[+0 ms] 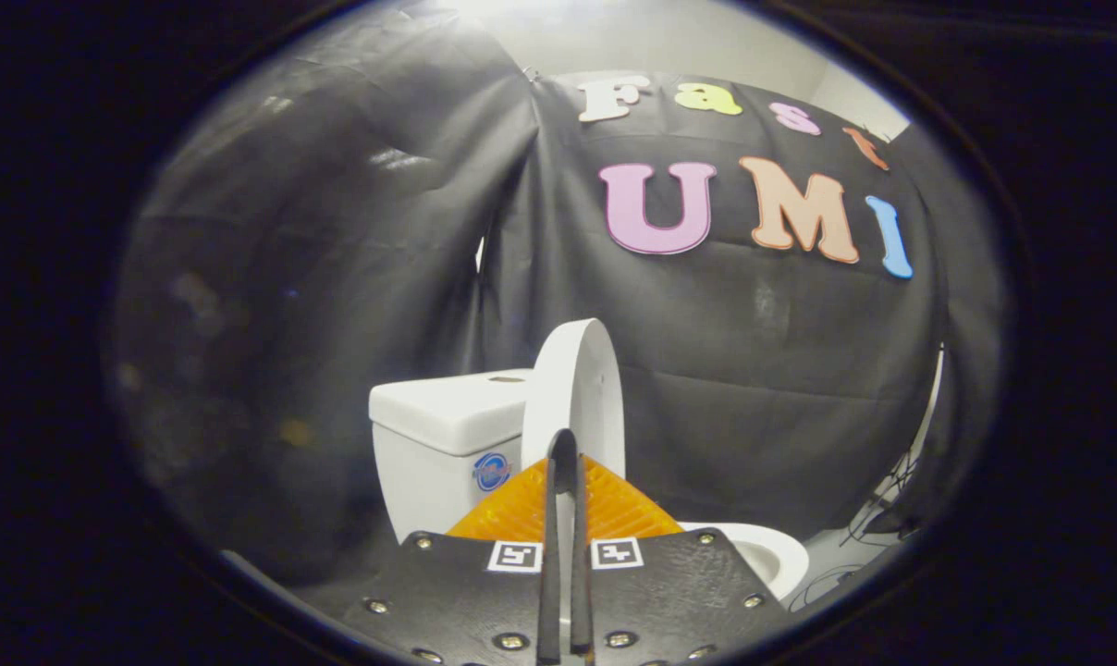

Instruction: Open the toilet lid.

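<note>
The white toilet lid [579,375] stands raised, nearly upright, leaning back toward the white tank [434,416]. Its underside faces right, over the bowl. My gripper [563,446] is shut, with the fingertips meeting just in front of the lid's lower part. A thin pale sliver shows between the fingers lower down, and I see nothing held there. Whether the tips touch the lid I cannot tell. The white seat and bowl rim [769,553] curve out to the right, beyond the fingers and partly hidden by the gripper's body.
Black cloth walls close in behind the toilet and on both sides. A round blue sticker [491,471] sits on the tank's front. Dark cables [877,513] lie on the pale floor to the right of the bowl.
</note>
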{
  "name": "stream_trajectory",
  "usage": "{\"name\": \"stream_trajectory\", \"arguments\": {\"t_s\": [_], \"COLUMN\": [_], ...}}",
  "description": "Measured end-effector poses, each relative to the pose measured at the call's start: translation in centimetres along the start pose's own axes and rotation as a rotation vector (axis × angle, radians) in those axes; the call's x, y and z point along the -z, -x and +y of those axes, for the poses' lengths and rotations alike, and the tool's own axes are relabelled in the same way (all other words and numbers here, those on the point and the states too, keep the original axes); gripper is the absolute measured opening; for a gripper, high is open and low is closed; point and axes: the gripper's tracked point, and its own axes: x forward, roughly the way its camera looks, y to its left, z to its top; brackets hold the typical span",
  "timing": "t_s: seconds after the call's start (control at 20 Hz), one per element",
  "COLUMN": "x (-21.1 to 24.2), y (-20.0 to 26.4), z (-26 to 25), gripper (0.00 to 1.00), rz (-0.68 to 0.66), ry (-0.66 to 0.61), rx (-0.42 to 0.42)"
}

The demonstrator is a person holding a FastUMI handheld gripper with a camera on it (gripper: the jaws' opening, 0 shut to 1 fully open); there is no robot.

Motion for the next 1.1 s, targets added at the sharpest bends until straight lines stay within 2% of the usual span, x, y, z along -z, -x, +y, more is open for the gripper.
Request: {"name": "stream_trajectory", "arguments": {"t_s": [0.4, 0.45, 0.6, 0.65, 0.7, 0.85, 1.0, 1.1], "x": [-0.9, -0.8, -0.7, -0.5, -0.4, 0.4, 2.6, 3.6], "y": [2.7, 3.1, 4.5, 4.7, 5.2, 6.3, 8.0, 8.8], "z": [-3.8, -4.6, -6.9, -7.5, -8.2, -11.2, -14.1, -15.5], "gripper": [0.05, 0.09, 0.09, 0.19, 0.22, 0.31, 0.34, 0.39], "rz": [0.031, 0.035, 0.042, 0.042, 0.045, 0.043, 0.079, 0.107], "ry": [-0.040, -0.041, -0.059, -0.065, -0.064, -0.049, -0.060, -0.066], "rx": [0.057, 0.072, 0.114, 0.117, 0.125, 0.161, 0.200, 0.197]}}
